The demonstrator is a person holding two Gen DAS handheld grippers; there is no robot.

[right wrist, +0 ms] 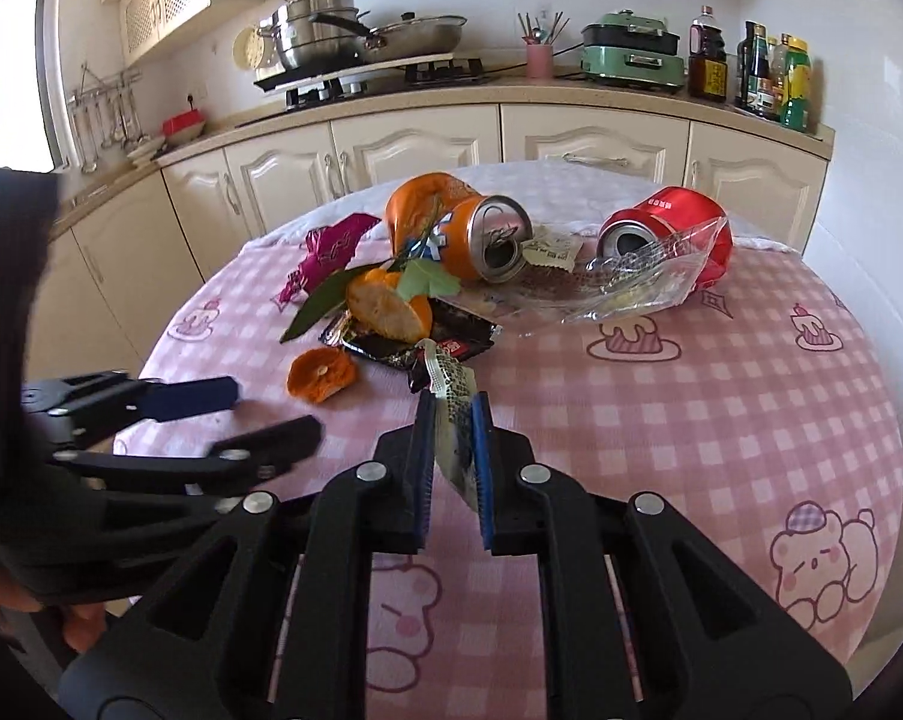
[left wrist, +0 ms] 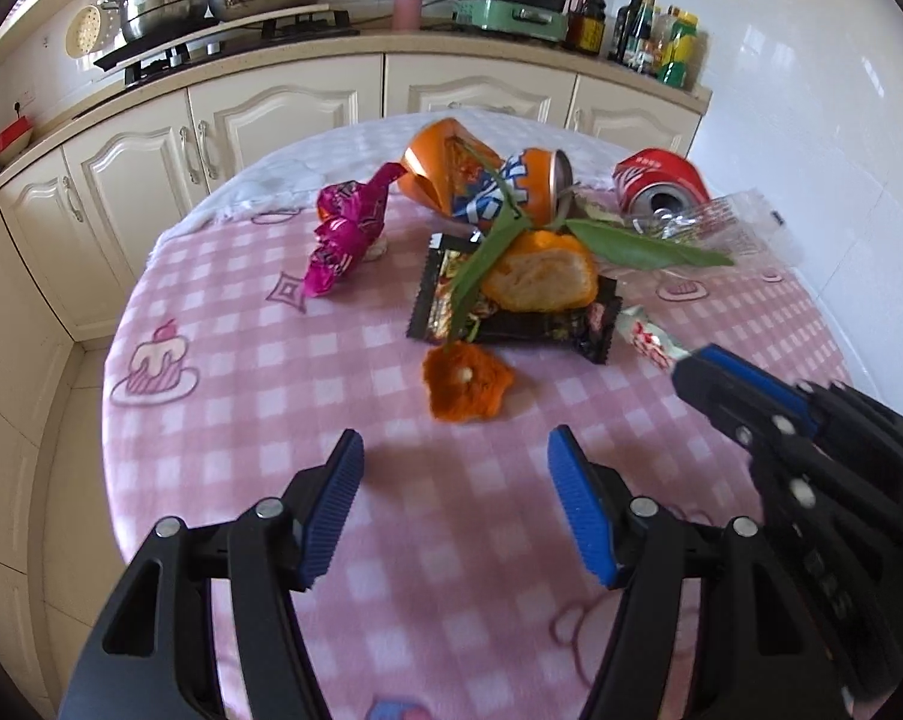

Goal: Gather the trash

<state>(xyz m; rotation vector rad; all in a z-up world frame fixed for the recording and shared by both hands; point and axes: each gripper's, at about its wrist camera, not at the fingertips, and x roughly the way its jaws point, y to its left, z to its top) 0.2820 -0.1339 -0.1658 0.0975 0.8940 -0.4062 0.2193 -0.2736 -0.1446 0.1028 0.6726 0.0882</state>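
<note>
Trash lay in a heap on the round table with the pink checked cloth (left wrist: 223,420). Almost all of it was waiting to be picked up.

The right claw (right wrist: 451,438) had pinched its blue pads nearly shut on a small crinkly white and green wrapper (right wrist: 451,387) at the near edge of the heap. The wrapper's far end lay against the flat black snack packet (right wrist: 415,345). It looked like the first piece being taken, and I saw no bin or bag to put it in.

The left claw (left wrist: 454,504) hung wide with nothing in it, above the cloth. It was just near the small curl of orange peel (left wrist: 466,384), a little to the left of the right claw. I guessed the peel was its next pick.

Farther off sat the big orange peel half (left wrist: 538,276) with long green leaves (left wrist: 631,249) on top of the black packet. Behind it lay a squashed orange soda can (left wrist: 487,180). To the far right lay a red soda can (right wrist: 667,225) with a clear plastic bag (right wrist: 649,282) over it. A shiny pink wrapper (left wrist: 346,228) lay at the far left.

So one piece was held, and all the rest was left to collect.
</note>
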